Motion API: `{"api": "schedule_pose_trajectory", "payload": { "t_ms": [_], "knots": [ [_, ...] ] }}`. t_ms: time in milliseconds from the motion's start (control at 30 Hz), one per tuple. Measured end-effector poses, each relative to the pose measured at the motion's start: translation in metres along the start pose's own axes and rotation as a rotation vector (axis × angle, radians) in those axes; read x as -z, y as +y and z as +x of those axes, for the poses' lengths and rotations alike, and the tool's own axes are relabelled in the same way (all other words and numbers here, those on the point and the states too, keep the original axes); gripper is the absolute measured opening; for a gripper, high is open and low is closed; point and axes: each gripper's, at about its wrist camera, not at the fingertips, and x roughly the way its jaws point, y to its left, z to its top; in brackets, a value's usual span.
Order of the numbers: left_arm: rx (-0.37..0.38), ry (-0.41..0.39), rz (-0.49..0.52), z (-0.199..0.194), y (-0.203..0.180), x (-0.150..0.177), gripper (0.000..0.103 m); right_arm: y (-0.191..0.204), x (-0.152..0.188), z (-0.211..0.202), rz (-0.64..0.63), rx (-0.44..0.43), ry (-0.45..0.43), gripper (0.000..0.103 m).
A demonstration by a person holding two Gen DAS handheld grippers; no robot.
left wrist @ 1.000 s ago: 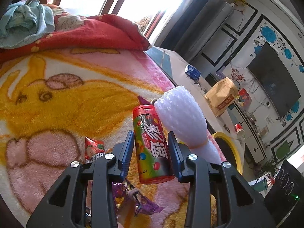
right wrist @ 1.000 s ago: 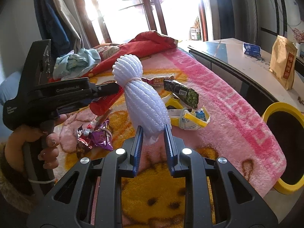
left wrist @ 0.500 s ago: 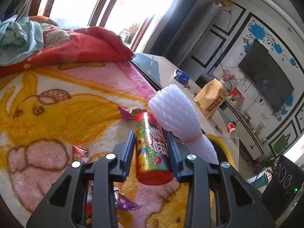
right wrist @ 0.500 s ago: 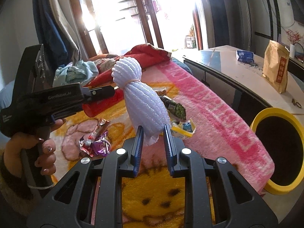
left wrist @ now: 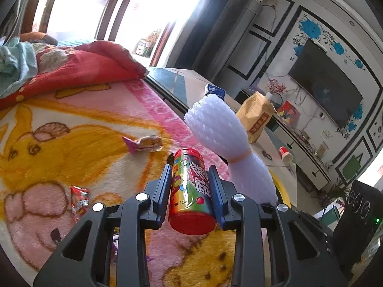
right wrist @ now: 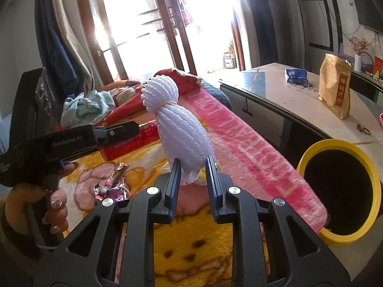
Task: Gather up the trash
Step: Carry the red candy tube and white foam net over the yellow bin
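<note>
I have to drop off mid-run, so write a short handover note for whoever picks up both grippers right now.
Left gripper: shut on the candy tube, lifted over the blanket.
Right gripper: shut on the white foam net bundle, held upright.
Yellow-rimmed bin: off the bed's right edge, beside the right gripper; nothing visible inside its dark opening.
Done: both items picked up.
Left: drop both into the bin, then collect the pink snack wrapper, red wrapper and purple foil wrappers lying on the blanket.
</note>
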Motion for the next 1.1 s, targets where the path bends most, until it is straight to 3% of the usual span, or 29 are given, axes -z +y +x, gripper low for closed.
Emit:
{"api": "schedule_pose_trajectory", "payload": {
  "t_ms": [1100],
  "knots": [
    [0.118,0.049,0.135,0.037,-0.074,0.001,0.03,-0.086,-0.007,-0.04,0.133,0.177,-0.066,0.015]
  ]
}}
